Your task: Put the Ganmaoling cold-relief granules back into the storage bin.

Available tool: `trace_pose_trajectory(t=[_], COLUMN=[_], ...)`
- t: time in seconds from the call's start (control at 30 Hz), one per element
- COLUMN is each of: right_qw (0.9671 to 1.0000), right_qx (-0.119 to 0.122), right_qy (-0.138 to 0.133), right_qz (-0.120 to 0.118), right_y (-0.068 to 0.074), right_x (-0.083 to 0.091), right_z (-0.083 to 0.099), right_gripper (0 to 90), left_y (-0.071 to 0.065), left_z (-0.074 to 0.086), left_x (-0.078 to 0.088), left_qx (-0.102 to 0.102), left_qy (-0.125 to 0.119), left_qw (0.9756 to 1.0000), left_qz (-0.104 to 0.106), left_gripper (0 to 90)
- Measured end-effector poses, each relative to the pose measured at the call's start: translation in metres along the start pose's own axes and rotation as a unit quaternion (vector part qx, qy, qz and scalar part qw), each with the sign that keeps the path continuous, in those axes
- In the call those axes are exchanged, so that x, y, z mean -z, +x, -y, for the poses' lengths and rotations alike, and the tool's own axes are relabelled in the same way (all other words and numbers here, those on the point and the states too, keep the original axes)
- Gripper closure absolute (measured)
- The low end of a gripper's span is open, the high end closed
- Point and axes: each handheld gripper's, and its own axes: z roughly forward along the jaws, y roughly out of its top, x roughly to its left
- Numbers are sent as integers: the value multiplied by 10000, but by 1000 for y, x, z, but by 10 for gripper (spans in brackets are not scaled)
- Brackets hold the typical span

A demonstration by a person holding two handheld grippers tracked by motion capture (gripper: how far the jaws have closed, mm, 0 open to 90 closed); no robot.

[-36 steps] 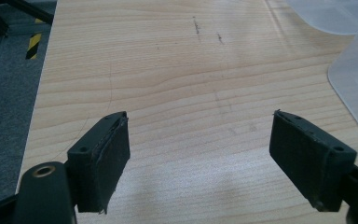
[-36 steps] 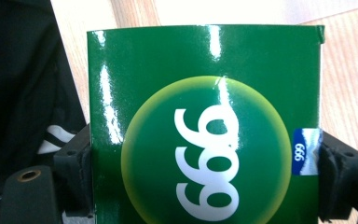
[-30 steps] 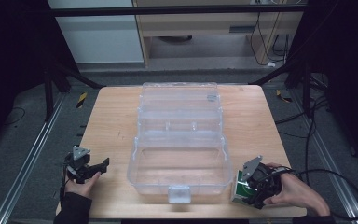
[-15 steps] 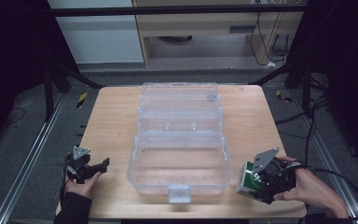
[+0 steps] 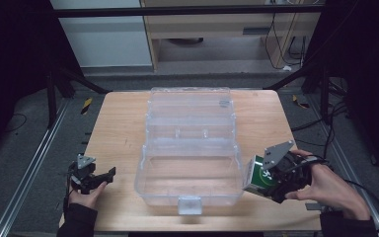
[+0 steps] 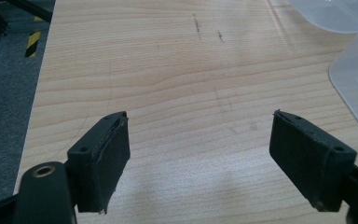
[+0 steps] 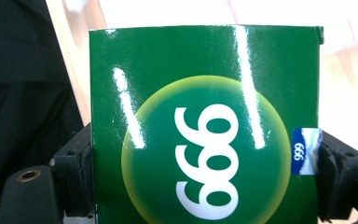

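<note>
A clear plastic box (image 5: 190,163) lies open in the middle of the wooden table (image 5: 118,128), its lid folded back toward the far side. My right gripper (image 5: 264,178) is shut on a green carton (image 5: 257,174) with a white "999" in a yellow-green circle (image 7: 205,126). The carton hangs just right of the box's front right corner. Both black jaws press its sides in the right gripper view. My left gripper (image 5: 109,174) rests open near the table's front left corner, with bare wood between its jaws (image 6: 198,154).
The box's latch tab (image 5: 189,205) sticks out toward the table's front edge. A clear plastic edge (image 6: 354,70) shows at the right of the left gripper view. Metal rails and dark floor flank the table. Cabinets stand beyond the far edge.
My right gripper has carried the green carton up and leftward, closer to the box's front right corner. The left gripper has stayed where it was.
</note>
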Motion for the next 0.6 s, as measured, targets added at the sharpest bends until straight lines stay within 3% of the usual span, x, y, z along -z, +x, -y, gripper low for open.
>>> trace_pose_trajectory(t=[0.2, 0.6], right_qw=[9997, 9990], right_qx=[178, 306], right_qy=[-158, -317], right_qz=[52, -57], right_y=[-4, -11], right_x=[-2, -20], right_z=[-26, -53], right_gripper=[159, 158], left_y=[0, 1], left_z=[0, 0], left_x=[0, 0], left_qx=[2, 4], left_qy=[-7, -20], left_qw=[10000, 10000], left_qz=[4, 1], left_gripper=[195, 195])
